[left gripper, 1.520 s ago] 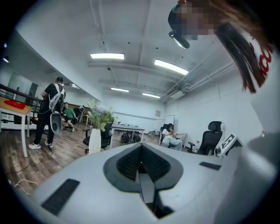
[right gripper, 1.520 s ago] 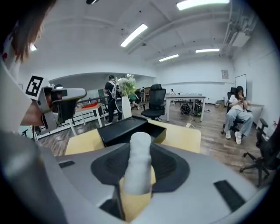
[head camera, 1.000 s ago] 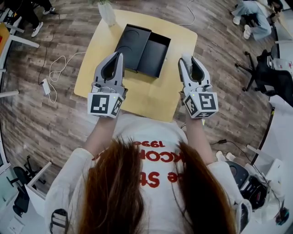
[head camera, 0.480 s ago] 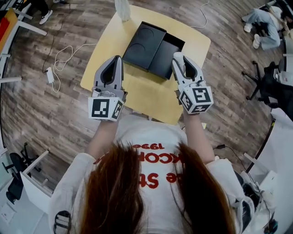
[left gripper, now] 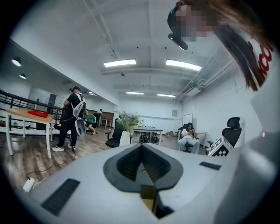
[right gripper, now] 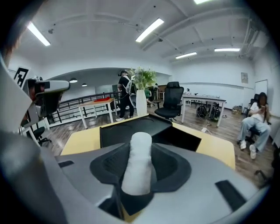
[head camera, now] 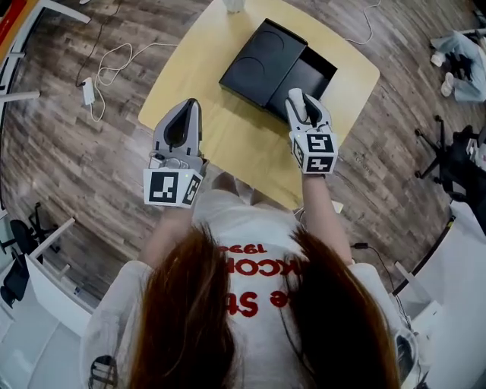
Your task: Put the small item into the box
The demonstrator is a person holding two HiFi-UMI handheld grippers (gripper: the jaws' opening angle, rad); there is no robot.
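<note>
A black box [head camera: 310,80] lies open on the yellow table [head camera: 220,148], its lid [head camera: 262,59] flat at its left side. My right gripper [head camera: 301,98] hovers at the box's near edge with a small white cylinder [head camera: 300,105] upright between its jaws. The jaws are opening, but the pads still touch the cylinder [right gripper: 139,164]. In the right gripper view the box [right gripper: 177,139] and lid [right gripper: 129,129] lie just ahead. My left gripper [head camera: 190,105] hangs over the table's left edge, away from the box. Its jaws meet at the tip [left gripper: 141,147] with nothing in them.
A white vase with a plant [head camera: 234,4] stands at the table's far edge. A cable and charger [head camera: 88,90] lie on the wooden floor to the left. Office chairs [head camera: 463,163] stand to the right. A standing person [left gripper: 72,116] and desks show in the left gripper view.
My right gripper has carried the white cylinder forward and left, up to the box's near edge. The left gripper has stayed roughly in place while the head view shifted.
</note>
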